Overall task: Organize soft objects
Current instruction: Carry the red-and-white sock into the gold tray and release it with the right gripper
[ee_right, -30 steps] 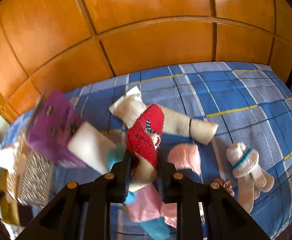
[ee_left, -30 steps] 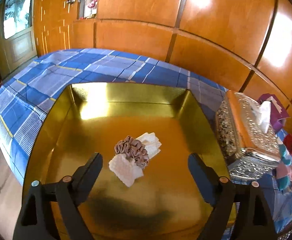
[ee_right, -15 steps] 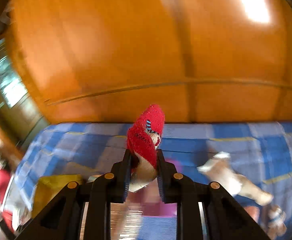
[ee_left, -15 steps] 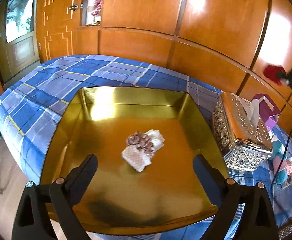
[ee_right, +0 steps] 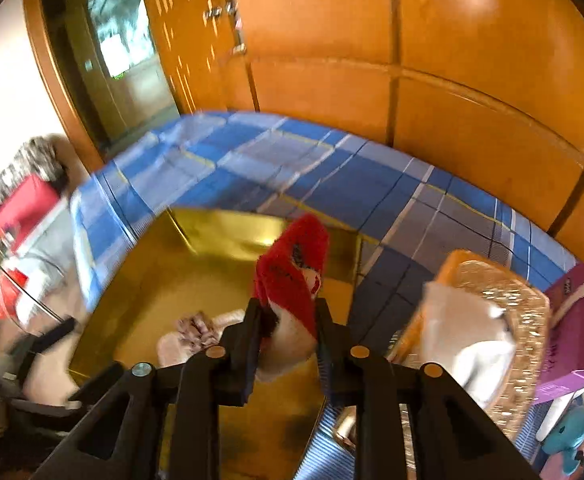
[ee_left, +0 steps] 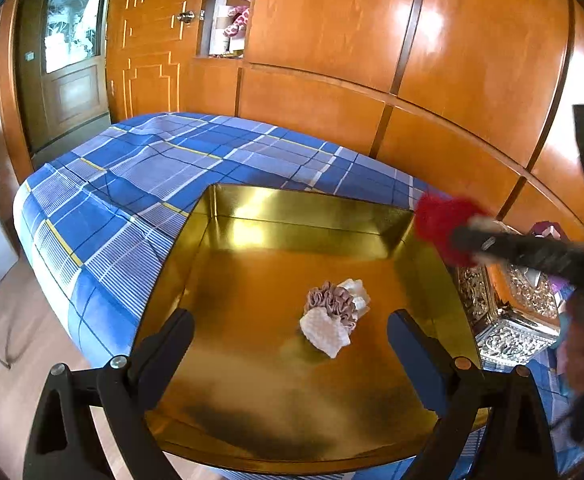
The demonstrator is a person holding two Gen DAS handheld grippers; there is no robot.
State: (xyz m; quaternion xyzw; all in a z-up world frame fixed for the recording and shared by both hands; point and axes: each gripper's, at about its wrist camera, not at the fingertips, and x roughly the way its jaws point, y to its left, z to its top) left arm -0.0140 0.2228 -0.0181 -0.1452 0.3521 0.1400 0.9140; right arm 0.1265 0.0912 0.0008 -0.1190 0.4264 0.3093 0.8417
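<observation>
My right gripper is shut on a fuzzy red and white sock and holds it in the air over the right rim of the gold tray. The sock and the right gripper show blurred above the tray's far right corner in the left wrist view. My left gripper is open and empty above the near part of the gold tray. A white sock and a mauve scrunchie lie together in the middle of the tray.
The tray rests on a bed with a blue plaid sheet. An ornate silver and gold tissue box stands right of the tray, with a purple box and more soft items beyond. A wooden wardrobe wall backs the bed.
My right gripper has carried the red sock leftward from the pile of soft items to above the tray's right side. My left gripper has pulled back and up a little from the tray.
</observation>
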